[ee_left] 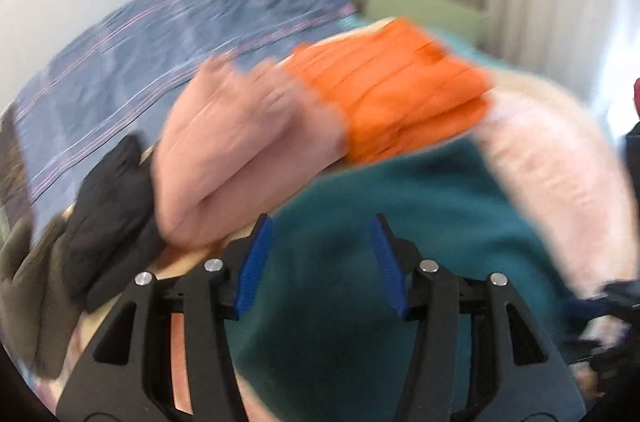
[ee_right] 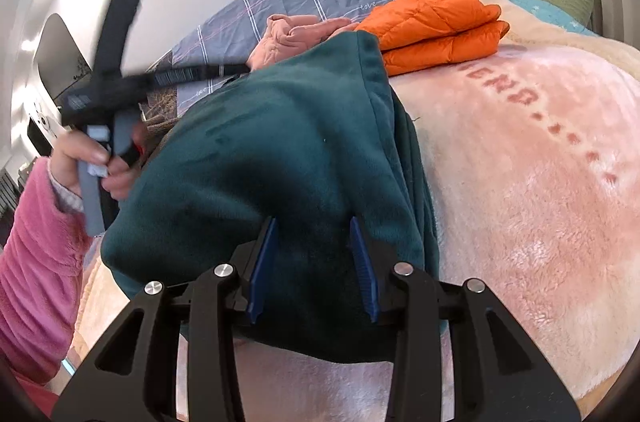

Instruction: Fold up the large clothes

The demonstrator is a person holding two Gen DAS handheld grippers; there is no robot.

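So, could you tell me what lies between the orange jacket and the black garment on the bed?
In the left wrist view, a folded pink garment lies between the orange jacket and the black garment.

only a couple readable bits: tiny white script "love" on the grey-blue checked cotton sheet (ee_right: 366, 7), and partial red block letters, something like "HERO", on the fluffy pink fleece blanket (ee_right: 505, 87)

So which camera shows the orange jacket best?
The right wrist view: the folded orange jacket looks sharp there, quilting and stacked layers clear. The left wrist view also shows it, but smeared by motion blur.
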